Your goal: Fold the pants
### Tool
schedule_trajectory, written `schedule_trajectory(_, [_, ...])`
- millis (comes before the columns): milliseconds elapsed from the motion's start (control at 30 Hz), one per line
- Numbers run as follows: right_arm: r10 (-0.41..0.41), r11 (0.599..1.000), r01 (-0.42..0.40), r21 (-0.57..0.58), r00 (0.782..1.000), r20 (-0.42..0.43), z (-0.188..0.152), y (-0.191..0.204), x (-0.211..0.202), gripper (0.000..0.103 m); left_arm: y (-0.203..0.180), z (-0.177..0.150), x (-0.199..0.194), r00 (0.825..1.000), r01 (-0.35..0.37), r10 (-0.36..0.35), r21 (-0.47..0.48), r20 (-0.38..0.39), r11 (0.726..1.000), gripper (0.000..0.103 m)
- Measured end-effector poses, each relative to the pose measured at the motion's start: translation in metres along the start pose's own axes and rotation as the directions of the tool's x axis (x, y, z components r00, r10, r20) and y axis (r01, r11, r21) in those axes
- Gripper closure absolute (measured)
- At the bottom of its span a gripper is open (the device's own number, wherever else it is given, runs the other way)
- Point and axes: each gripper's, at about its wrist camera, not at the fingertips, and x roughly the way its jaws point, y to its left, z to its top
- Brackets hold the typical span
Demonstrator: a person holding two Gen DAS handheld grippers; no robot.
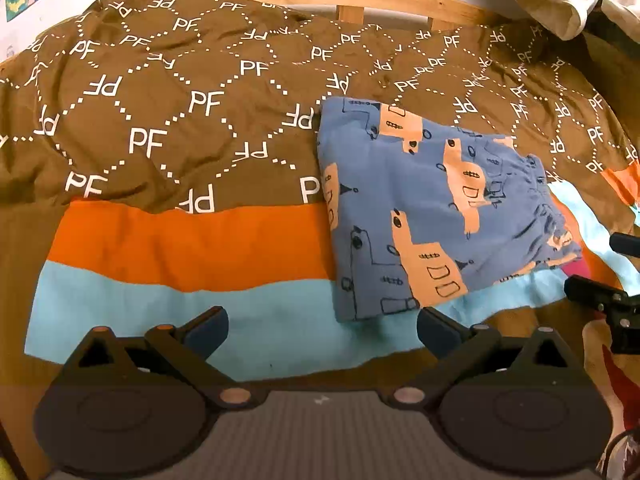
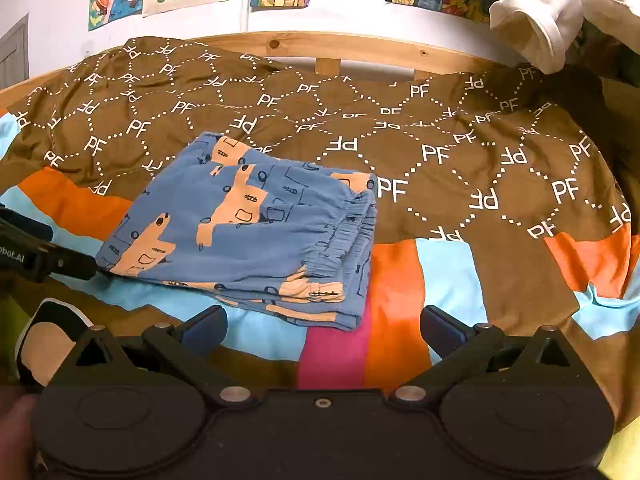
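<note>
Pants (image 1: 432, 208) lie folded on the bedspread (image 1: 160, 120), both grippers (image 1: 322, 328) (image 2: 322, 328) with jaws spread, empty.

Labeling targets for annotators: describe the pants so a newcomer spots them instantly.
Start at the wooden-framed bed covered by a brown "PF" duvet. Near its orange and light-blue stripes lies a folded rectangle: the pants. They alone are blue with peach animal shapes and a gathered elastic waistband.

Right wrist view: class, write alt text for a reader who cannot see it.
Blue patterned pants lie folded into a compact stack on a brown, orange and light blue bedspread, waistband toward the right. The right gripper sits open and empty just in front of them; the left gripper shows at the left edge.
</note>
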Motion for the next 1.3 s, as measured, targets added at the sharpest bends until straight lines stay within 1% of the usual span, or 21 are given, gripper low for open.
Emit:
schedule_trajectory(267, [0.008, 1.0, -0.008, 0.017, 1.0, 0.003, 0.002, -0.003, 0.0, 0.001, 0.002, 0.006, -0.004, 0.999, 0.042, -0.042, 0.022, 0.01, 0.999, 0.0])
schedule_trajectory(500, [0.015, 1.0, -0.015, 0.002, 1.0, -0.002, 0.007, -0.01, 0.004, 0.001, 0.004, 0.019, 0.003, 0.999, 0.053, -0.053, 0.031, 0.0, 0.998, 0.0])
schedule_trajectory(667, [0.053, 0.998, -0.052, 0.017, 0.998, -0.022, 0.018, -0.019, 0.011, 0.001, -0.001, 0.024, 0.007, 0.998, 0.059, -0.059, 0.044, -0.01, 0.997, 0.0])
schedule_trajectory(767, [0.131, 0.991, -0.128, 0.048, 0.989, -0.064, 0.031, -0.031, 0.02, 0.001, -0.002, 0.029, 0.009, 0.997, 0.082, -0.081, 0.044, -0.019, 0.996, 0.0])
schedule_trajectory(800, [0.166, 0.985, -0.161, 0.059, 0.983, -0.081, 0.037, -0.036, 0.024, 0.001, -0.002, 0.031, 0.01, 0.996, 0.09, -0.09, 0.044, -0.019, 0.995, 0.0])
schedule_trajectory(867, [0.242, 0.969, -0.233, 0.08, 0.962, -0.124, 0.052, -0.047, 0.035, 0.001, -0.001, 0.034, 0.012, 0.994, 0.108, -0.107, 0.036, -0.019, 0.994, 0.0])
schedule_trajectory(967, [0.298, 0.954, -0.288, 0.078, 0.941, -0.16, 0.072, -0.061, 0.053, 0.001, 0.003, 0.036, 0.017, 0.992, 0.127, -0.127, 0.004, -0.029, 0.992, 0.0])
schedule_trajectory(1000, [0.298, 0.954, -0.291, 0.068, 0.94, -0.165, 0.078, -0.064, 0.058, 0.001, 0.004, 0.036, 0.019, 0.992, 0.121, -0.121, -0.003, -0.033, 0.993, 0.0])
schedule_trajectory(1133, [0.229, 0.971, -0.236, -0.023, 0.957, -0.179, 0.095, -0.072, 0.085, 0.001, 0.004, 0.036, 0.029, 0.994, 0.095, -0.095, -0.001, -0.046, 0.996, 0.0])
schedule_trajectory(1200, [0.234, 0.97, -0.243, -0.029, 0.955, -0.18, 0.099, -0.077, 0.098, 0.001, 0.003, 0.036, 0.033, 0.994, 0.093, -0.092, 0.007, -0.053, 0.996, 0.0])
schedule_trajectory(1300, [0.28, 0.96, -0.28, 0.026, 0.943, -0.18, 0.1, -0.086, 0.117, 0.001, 0.003, 0.037, 0.039, 0.995, 0.09, -0.089, 0.02, -0.048, 0.996, 0.0])
